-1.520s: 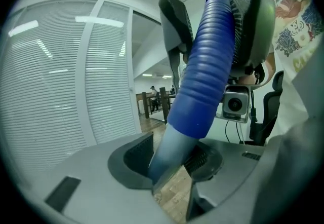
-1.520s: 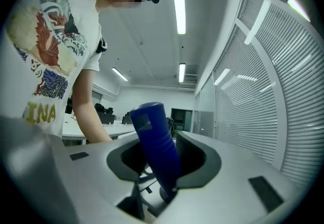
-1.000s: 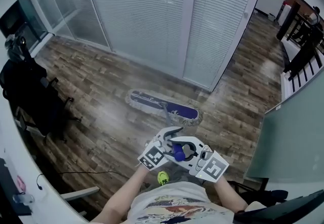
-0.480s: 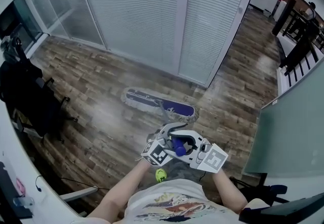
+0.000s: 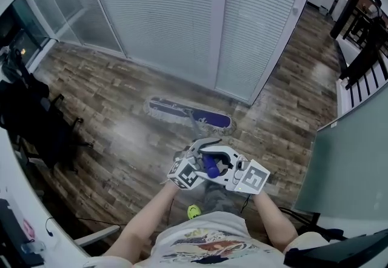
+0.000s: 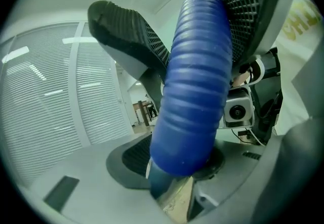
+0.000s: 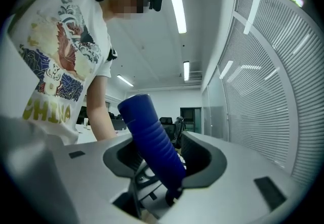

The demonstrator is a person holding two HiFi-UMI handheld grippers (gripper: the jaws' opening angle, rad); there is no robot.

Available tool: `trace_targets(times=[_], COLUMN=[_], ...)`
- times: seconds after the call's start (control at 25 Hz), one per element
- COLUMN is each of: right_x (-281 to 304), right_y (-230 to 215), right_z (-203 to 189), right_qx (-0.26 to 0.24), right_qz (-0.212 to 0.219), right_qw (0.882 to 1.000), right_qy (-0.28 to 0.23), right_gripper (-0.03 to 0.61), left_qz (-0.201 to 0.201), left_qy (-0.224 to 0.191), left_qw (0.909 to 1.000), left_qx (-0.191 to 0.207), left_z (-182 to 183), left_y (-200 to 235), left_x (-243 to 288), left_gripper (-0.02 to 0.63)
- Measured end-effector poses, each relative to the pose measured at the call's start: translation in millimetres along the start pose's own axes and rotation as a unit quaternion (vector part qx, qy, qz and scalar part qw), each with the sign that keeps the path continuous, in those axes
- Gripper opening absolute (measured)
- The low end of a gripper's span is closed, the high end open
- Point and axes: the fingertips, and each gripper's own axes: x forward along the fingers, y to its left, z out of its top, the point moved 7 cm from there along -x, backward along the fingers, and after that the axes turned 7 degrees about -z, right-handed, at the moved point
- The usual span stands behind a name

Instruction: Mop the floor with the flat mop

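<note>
Down at the person's waist, the left gripper (image 5: pixel 200 154) and the right gripper (image 5: pixel 227 167) are crowding round the blue ribbed mop handle (image 5: pixel 210 165), so from above only a short stub of it is showing. The left gripper is clenching that handle; its jaws have just been closing, and in the left gripper view the handle is filling the gap and covering much of both ribbed pads. The right gripper's jaws have just been opening. They are standing loosely round the handle, which is leaning across the gap, with daylight showing on either side higher up and the lower part resting against one jaw's edge. A thin grey shaft (image 5: pixel 197 127) is running down from the grippers and is hard to follow against the wood grain. It is meeting the mop head (image 5: pixel 189 116), which is lying flat on the wooden floor (image 5: pixel 109 91) just short of the white blinds (image 5: pixel 182 18), its fringe smeared and indistinct. One yellow-green shoe (image 5: pixel 193 211) is peeking out beneath the grippers, the rest of the legs being hidden behind the printed shirt (image 5: pixel 200 242). A black office chair (image 5: pixel 30 121) is standing well off to the left, and a pale green partition (image 5: pixel 351 164) is cutting off the floor on the right.
</note>
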Motion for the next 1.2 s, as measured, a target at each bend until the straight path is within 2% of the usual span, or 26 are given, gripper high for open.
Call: trace_targets(times=[0.16, 0.4, 0.52, 0.64, 0.8, 0.92, 1.04, 1.2], right_x=[28, 72, 92, 101, 107, 109, 108, 102], right_y=[-88, -209, -252, -276, -256, -227, -192, -127], right_z=[-4, -8, -10, -12, -19, -26, -27, -27], right_qx=[-0.001, 0.006, 0.012, 0.019, 0.020, 0.015, 0.007, -0.010], right_qz=[-0.009, 0.010, 0.023, 0.032, 0.045, 0.054, 0.059, 0.067], right_qw=[1.000, 1.000, 1.000, 0.999, 0.998, 0.997, 0.997, 0.996], right_qy=[-0.012, 0.000, 0.005, 0.013, 0.033, 0.045, 0.056, 0.052], right_gripper=[0.201, 0.199, 0.199, 0.201, 0.201, 0.204, 0.207, 0.210], left_qz=[0.021, 0.048, 0.056, 0.056, 0.055, 0.072, 0.087, 0.077], left_qy=[-0.004, 0.004, 0.011, 0.015, 0.019, 0.020, 0.015, 0.019], left_qw=[0.9997, 0.9984, 0.9975, 0.9969, 0.9963, 0.9946, 0.9930, 0.9939], left_qx=[-0.008, -0.030, -0.042, -0.053, -0.063, -0.072, -0.079, -0.077], left_z=[-14, -28, -37, -42, -49, -53, -53, -47], left_y=[90, 215, 260, 284, 270, 247, 218, 160], left_x=[20, 46, 52, 58, 46, 29, 11, -18], left_gripper=[0.143, 0.141, 0.143, 0.151, 0.158, 0.163, 0.166, 0.166])
